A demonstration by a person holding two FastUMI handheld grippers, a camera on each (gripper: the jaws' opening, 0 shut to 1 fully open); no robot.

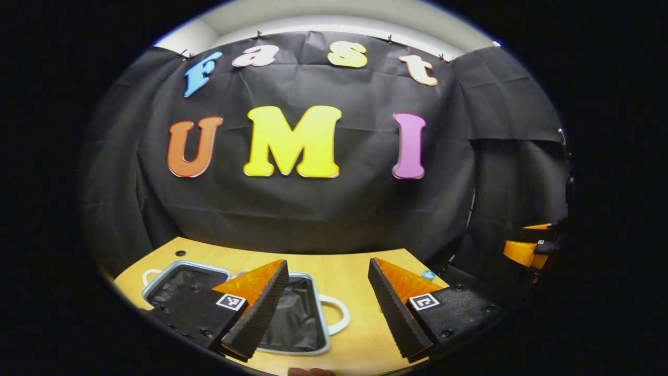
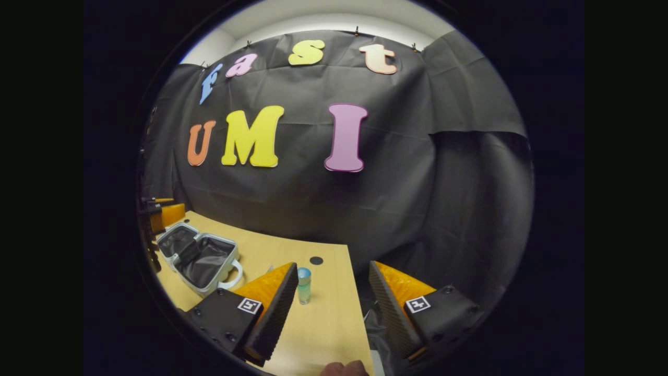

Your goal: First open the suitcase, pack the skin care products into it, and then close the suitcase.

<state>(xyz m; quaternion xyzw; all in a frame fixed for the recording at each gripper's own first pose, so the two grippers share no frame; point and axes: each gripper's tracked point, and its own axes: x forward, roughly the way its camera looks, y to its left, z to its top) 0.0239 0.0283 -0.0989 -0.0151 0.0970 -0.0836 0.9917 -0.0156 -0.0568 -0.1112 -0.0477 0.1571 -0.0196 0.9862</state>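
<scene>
Two views showed the same wooden table (image 1: 344,271) from opposite ends. In the left gripper view, the left gripper (image 1: 327,308) hung over the table with its fingers spread wide apart and nothing between them. Below and behind its left finger, the suitcase (image 1: 292,313) lay open flat, both halves showing a dark lining inside a pale rim, with a white handle (image 1: 336,313) at the near half's side and another at the far half's left end. A small blue-capped bottle (image 1: 428,274) peeked out just behind the right finger, near the table's edge. At the far right of that view the right gripper (image 1: 529,245) appeared against the black cloth.

In the right gripper view, the right gripper (image 2: 333,305) also had its fingers well apart, holding nothing. The skin care bottle (image 2: 303,285) stood upright on the table just beside the left finger, not touching the suitcase. The open suitcase (image 2: 201,258) sat well apart from it toward the left, with the left gripper (image 2: 159,216) just beyond it. A dark round hole (image 2: 316,260) marked the tabletop behind the bottle.
</scene>
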